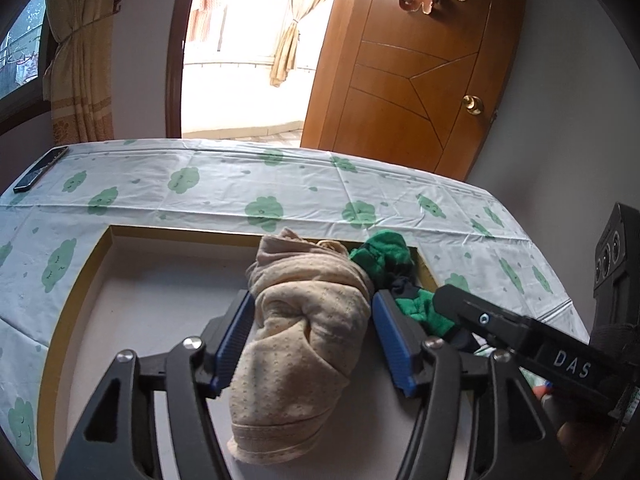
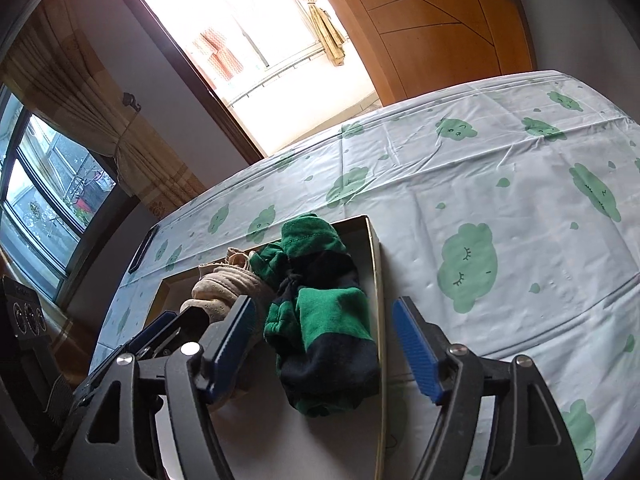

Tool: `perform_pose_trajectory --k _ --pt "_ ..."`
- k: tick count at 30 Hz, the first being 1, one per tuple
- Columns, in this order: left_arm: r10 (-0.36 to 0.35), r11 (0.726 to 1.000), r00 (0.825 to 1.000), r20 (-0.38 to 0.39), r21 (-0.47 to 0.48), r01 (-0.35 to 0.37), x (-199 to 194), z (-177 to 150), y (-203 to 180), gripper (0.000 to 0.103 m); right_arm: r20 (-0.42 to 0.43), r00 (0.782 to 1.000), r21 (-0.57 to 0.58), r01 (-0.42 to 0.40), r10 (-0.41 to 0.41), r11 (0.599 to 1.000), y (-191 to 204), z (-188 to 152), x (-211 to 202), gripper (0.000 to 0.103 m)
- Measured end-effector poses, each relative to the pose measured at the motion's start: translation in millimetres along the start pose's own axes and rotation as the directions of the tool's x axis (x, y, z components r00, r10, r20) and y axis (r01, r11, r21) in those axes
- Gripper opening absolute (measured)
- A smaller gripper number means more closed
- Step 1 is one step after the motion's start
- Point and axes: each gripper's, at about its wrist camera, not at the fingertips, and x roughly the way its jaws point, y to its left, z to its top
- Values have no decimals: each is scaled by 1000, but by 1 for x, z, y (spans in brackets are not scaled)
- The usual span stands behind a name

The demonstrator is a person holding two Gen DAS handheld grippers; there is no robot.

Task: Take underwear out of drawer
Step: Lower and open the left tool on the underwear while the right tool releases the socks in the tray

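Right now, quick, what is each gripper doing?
Left gripper: open, its pads on either side of the beige underwear, not squeezing.
Right gripper: open around the green and black underwear, holding nothing.

Left tongs point(image 1: 314, 336) parted, right tongs point(image 2: 326, 344) parted wider, both angled downward

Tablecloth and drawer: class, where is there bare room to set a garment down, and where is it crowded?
Free: the tablecloth right of the drawer, and between its far wall and the phone; also the drawer floor left of the beige underwear. Crowded: the drawer's right side, where beige and green-and-black underwear bunch between both grippers.
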Motion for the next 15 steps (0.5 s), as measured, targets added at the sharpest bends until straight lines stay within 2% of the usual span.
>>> perform_pose_trajectory --k 9,15 --pt "-14 999 996 92 46 10 -36 -13 -6 70 45 997 -32 -67 68 997 3 -24 -33 80" --pt "-52 997 991 120 66 44 -56 -25 -12 71 66 991 -43 -114 117 993 7 -44 -55 80"
